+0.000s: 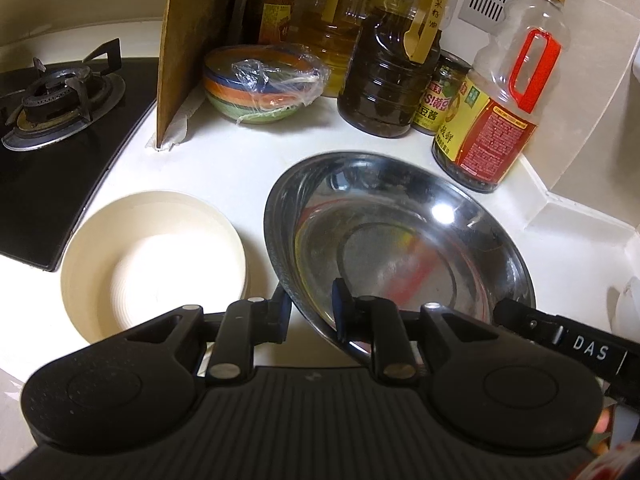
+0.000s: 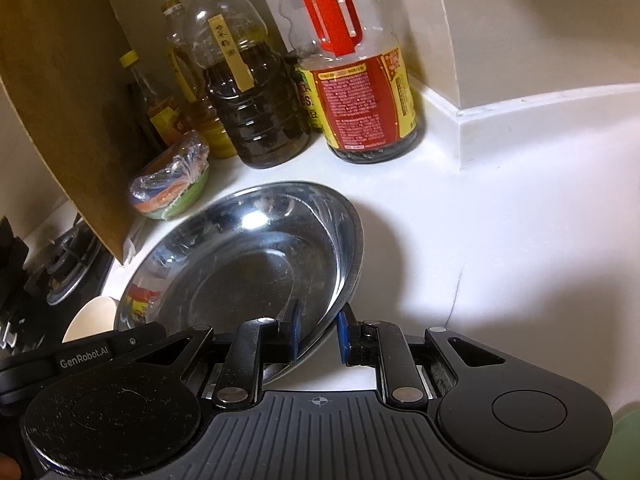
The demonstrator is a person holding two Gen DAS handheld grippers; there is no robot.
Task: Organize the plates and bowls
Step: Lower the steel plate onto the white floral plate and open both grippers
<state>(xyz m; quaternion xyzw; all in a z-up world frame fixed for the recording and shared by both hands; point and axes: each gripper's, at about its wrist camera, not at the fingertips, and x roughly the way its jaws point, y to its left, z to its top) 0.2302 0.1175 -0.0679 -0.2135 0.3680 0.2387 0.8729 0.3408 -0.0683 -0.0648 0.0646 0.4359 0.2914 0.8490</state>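
A large steel plate [image 1: 396,240] is held tilted above the white counter [image 1: 224,168]. My left gripper [image 1: 312,312] straddles its near-left rim, one finger inside and one outside, shut on it. My right gripper [image 2: 318,336] straddles the plate's [image 2: 248,260] near-right rim the same way, with a small gap at the outer pad. A cream bowl [image 1: 156,256] sits on the counter left of the plate; its edge also shows in the right wrist view [image 2: 92,316]. A stack of coloured bowls in plastic wrap [image 1: 264,84] stands at the back.
A gas hob [image 1: 56,120] lies to the left. A wooden cutting board [image 1: 192,48] stands upright beside the wrapped bowls. Oil and sauce bottles [image 1: 392,76] and a red-handled bottle [image 1: 504,96] crowd the back corner. A low wall ledge [image 2: 520,128] bounds the counter on the right.
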